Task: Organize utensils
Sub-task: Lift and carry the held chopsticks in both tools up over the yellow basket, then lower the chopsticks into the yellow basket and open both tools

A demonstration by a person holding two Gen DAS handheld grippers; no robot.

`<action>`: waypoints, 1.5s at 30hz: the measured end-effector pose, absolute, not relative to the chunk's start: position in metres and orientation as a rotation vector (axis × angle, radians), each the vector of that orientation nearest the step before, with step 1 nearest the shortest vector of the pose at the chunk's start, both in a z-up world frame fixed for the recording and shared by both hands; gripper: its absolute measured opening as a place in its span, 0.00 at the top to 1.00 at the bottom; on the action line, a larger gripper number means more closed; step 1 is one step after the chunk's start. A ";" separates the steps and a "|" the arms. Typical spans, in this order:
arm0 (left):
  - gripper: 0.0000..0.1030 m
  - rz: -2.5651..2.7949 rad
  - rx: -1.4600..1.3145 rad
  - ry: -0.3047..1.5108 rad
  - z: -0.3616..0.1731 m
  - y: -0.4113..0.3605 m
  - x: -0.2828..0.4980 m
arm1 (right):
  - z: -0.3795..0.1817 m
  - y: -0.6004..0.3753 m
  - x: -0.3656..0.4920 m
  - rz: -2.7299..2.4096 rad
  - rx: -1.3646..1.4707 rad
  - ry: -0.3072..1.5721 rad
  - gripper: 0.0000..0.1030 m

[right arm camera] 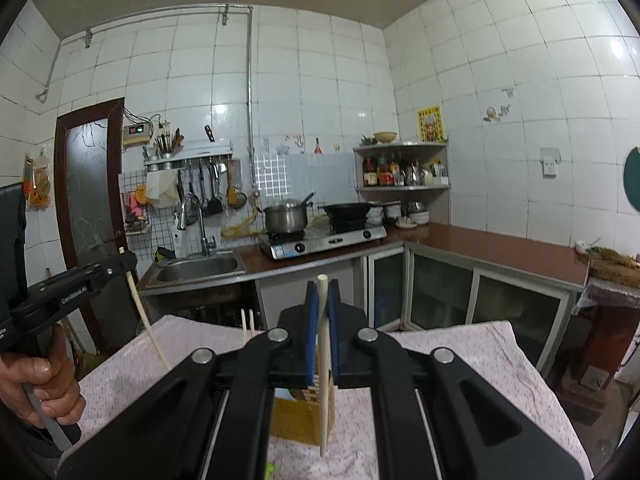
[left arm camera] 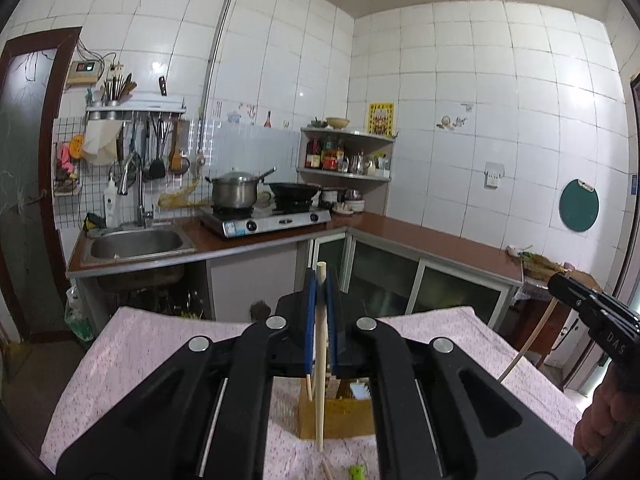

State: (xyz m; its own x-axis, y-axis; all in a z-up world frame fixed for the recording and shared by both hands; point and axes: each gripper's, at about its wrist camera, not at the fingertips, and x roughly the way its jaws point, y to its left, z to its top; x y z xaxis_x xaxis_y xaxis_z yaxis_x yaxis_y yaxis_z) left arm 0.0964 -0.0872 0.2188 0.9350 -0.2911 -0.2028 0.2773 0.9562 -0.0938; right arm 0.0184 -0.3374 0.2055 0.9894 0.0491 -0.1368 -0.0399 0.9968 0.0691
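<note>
My left gripper is shut on a pale chopstick that hangs upright above a yellow utensil holder on the pink-clothed table. My right gripper is shut on a second pale chopstick, also upright, above the same holder. The right gripper and its chopstick show at the right of the left wrist view. The left gripper and its chopstick show at the left of the right wrist view. Two more chopsticks stand in the holder.
The table has a pink cloth. A small green item and another chopstick end lie on it near me. Behind are a counter with a sink, a gas stove with a pot and wok, and a corner shelf.
</note>
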 end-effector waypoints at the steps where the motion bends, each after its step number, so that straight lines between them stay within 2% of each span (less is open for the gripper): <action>1: 0.97 -0.294 -0.065 0.204 0.223 -0.088 0.098 | 0.208 -0.336 0.020 0.046 0.062 0.133 0.95; 15: 0.96 -0.313 -0.101 0.158 0.231 -0.107 0.148 | 0.234 -0.317 0.077 0.080 0.030 0.087 0.95; 31: 0.96 -0.305 -0.138 0.249 0.187 -0.112 0.213 | 0.191 -0.309 0.145 0.088 0.014 0.194 0.95; 39: 0.96 -0.297 -0.132 0.371 0.151 -0.113 0.235 | 0.163 -0.309 0.170 0.099 0.022 0.297 0.93; 42: 0.86 -0.279 -0.126 0.405 0.142 -0.110 0.241 | 0.160 -0.312 0.173 0.091 0.035 0.300 0.93; 45: 0.82 -0.264 -0.120 0.395 0.145 -0.104 0.237 | 0.163 -0.318 0.168 0.077 0.052 0.282 0.89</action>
